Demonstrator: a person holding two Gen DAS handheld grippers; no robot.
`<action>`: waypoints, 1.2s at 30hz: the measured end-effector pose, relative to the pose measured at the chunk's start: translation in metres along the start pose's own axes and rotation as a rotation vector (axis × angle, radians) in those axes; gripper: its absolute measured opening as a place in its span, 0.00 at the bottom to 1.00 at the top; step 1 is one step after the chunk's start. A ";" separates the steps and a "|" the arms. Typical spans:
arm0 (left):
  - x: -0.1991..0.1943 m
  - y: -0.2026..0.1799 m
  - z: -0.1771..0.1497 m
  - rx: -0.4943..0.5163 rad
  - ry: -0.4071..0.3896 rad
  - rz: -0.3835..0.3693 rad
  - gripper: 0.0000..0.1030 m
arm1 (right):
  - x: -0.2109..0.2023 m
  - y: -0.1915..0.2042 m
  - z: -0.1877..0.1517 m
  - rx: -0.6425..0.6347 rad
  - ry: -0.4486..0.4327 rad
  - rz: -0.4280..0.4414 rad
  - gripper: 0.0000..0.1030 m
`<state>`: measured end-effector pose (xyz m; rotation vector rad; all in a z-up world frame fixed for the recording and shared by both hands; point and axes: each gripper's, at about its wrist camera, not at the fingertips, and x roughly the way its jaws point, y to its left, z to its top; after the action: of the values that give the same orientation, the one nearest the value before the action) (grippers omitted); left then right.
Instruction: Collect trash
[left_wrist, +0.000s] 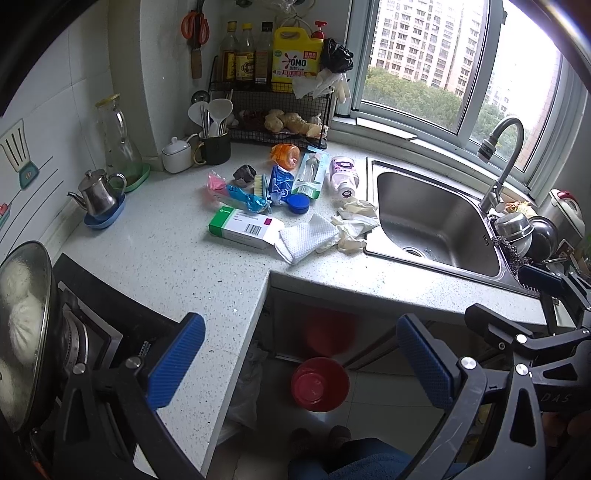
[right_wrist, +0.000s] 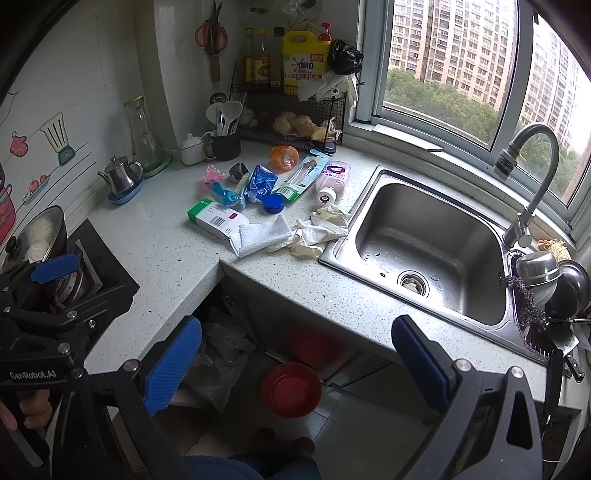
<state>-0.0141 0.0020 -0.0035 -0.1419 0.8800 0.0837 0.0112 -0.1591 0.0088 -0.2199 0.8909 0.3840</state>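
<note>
A pile of trash lies on the speckled counter (left_wrist: 166, 258) near the corner: a green-and-white box (left_wrist: 243, 227), a white cloth (left_wrist: 308, 238), crumpled gloves (left_wrist: 354, 221), a white bottle (left_wrist: 343, 175), a blue pouch (left_wrist: 280, 182), a blue lid (left_wrist: 297, 203), a toothbrush pack (left_wrist: 310, 175) and an orange cup (left_wrist: 285, 156). The same pile shows in the right wrist view, with the box (right_wrist: 216, 221) and cloth (right_wrist: 262, 234). My left gripper (left_wrist: 301, 365) is open and empty, in front of the counter. My right gripper (right_wrist: 295, 365) is open and empty, also short of the counter edge.
A red bin (left_wrist: 319, 384) stands on the floor under the counter, also in the right wrist view (right_wrist: 291, 389). The steel sink (right_wrist: 432, 247) with tap is at right. A stove with a lidded pot (left_wrist: 22, 325) is at left. A wire rack (left_wrist: 273, 107) stands at the back.
</note>
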 end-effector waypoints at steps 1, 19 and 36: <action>0.000 0.000 0.000 0.000 0.000 0.001 1.00 | 0.000 0.000 0.000 0.000 0.000 0.001 1.00; 0.001 0.003 -0.006 0.001 0.008 0.002 1.00 | 0.004 0.004 0.002 -0.002 0.012 0.013 1.00; 0.003 0.003 -0.002 -0.001 0.012 0.005 1.00 | 0.006 0.004 0.004 -0.007 0.018 0.020 1.00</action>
<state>-0.0143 0.0048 -0.0074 -0.1412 0.8927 0.0876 0.0156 -0.1530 0.0061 -0.2211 0.9103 0.4042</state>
